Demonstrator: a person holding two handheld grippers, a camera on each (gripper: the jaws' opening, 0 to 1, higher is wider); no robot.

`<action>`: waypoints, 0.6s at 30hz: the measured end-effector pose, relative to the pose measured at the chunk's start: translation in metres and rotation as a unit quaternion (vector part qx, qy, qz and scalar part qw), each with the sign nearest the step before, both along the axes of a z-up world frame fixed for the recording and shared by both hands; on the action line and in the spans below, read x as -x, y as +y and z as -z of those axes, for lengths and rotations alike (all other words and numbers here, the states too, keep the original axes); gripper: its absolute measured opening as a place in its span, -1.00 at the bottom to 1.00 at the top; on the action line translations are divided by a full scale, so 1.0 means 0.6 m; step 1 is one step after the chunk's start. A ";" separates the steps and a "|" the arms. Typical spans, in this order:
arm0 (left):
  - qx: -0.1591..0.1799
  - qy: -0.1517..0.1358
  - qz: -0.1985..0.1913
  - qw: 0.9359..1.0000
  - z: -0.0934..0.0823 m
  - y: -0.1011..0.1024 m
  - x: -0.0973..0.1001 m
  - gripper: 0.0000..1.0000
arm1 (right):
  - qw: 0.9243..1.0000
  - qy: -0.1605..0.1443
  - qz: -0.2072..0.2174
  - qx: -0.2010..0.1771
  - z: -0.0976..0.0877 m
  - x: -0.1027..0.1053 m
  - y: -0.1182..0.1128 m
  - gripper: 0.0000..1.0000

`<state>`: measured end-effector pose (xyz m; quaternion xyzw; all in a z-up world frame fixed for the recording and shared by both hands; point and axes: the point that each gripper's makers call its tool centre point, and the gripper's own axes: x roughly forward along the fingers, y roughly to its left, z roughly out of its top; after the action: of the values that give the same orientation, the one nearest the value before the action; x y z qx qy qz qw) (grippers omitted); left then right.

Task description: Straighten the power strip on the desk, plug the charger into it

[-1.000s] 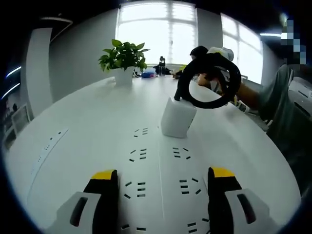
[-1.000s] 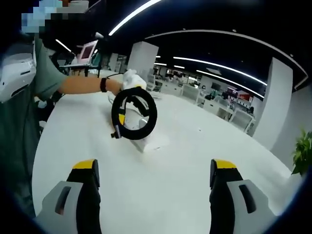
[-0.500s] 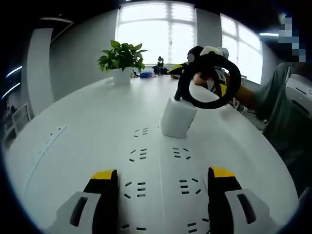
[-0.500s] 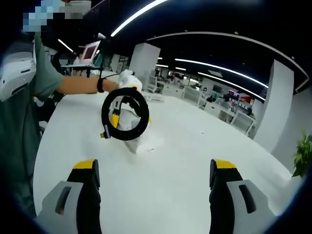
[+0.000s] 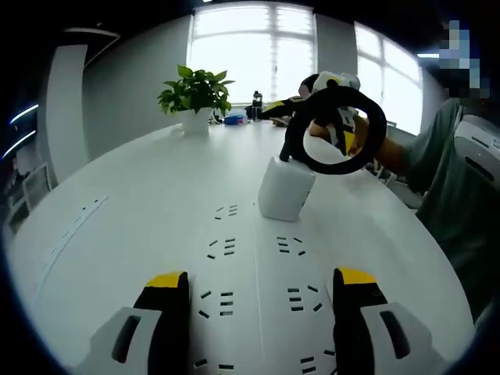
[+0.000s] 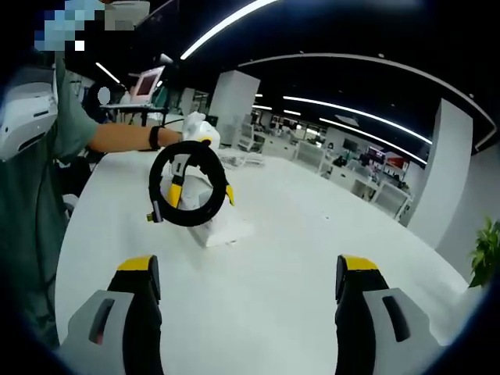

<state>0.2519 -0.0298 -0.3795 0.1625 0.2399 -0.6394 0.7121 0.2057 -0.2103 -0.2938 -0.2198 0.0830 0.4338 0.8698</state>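
Claws first: the left claw (image 5: 256,285) stands wide open with nothing between its yellow-tipped jaws, hovering over the white power strip (image 5: 258,273), whose socket rows run under and ahead of it on the desk (image 5: 141,195). Straight ahead, the white charger (image 5: 285,187) sits upright on the strip, its black cable coil (image 5: 336,129) rising above it. Farther off, left of the charger, stands a potted plant (image 5: 197,98). The right claw (image 6: 246,293) is likewise spread wide and empty; ahead to its left are the charger (image 6: 215,223) and coil (image 6: 187,183). No readable writing shows.
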 end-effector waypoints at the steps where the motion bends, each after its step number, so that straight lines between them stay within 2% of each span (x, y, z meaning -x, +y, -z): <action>1: 0.000 0.000 0.000 1.000 0.000 0.002 0.003 0.51 | 1.000 0.000 -0.001 0.002 0.001 0.001 0.001 0.85; 18: 0.003 0.000 -0.004 1.000 -0.001 0.023 0.044 0.52 | 1.000 -0.003 -0.011 0.004 -0.005 0.018 0.016 0.84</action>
<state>0.2258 -0.0161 -0.3791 0.1595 0.2391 -0.6370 0.7153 0.1951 -0.2008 -0.2908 -0.2255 0.0800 0.4420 0.8645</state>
